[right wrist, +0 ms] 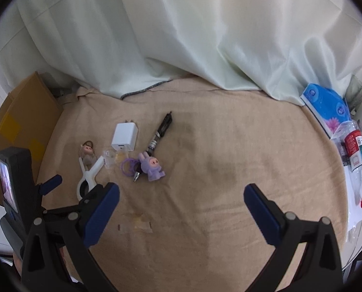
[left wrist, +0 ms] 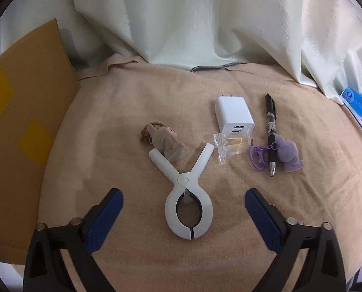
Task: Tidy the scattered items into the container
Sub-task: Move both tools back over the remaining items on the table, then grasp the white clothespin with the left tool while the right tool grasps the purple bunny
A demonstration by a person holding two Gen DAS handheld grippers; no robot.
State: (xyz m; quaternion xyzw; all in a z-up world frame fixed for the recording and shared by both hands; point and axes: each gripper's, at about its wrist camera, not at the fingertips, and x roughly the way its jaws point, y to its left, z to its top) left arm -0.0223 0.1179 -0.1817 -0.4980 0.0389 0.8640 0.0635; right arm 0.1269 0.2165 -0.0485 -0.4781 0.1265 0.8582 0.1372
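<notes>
On the beige cloth lie a white plastic clamp [left wrist: 187, 192] [right wrist: 88, 174], a brown plush keychain [left wrist: 165, 140] [right wrist: 87, 154], a white charger [left wrist: 233, 114] [right wrist: 124, 136], a small clear bag [left wrist: 231, 146] [right wrist: 111, 158], a black pen [left wrist: 271, 133] [right wrist: 156, 138] and a purple plush keychain [left wrist: 289, 154] [right wrist: 151, 166]. My left gripper [left wrist: 184, 215] is open, its fingers either side of the clamp's jaw end. Open and holding nothing, my right gripper [right wrist: 181, 209] hovers over bare cloth, right of the items. A cardboard box [left wrist: 22, 121] [right wrist: 22, 121] stands at the left.
A pale curtain [left wrist: 205, 24] hangs along the back edge. At the right edge are a blue tissue pack [right wrist: 327, 109] and a plastic bottle [right wrist: 358, 165]. The left gripper's body [right wrist: 15, 187] appears at the left of the right wrist view.
</notes>
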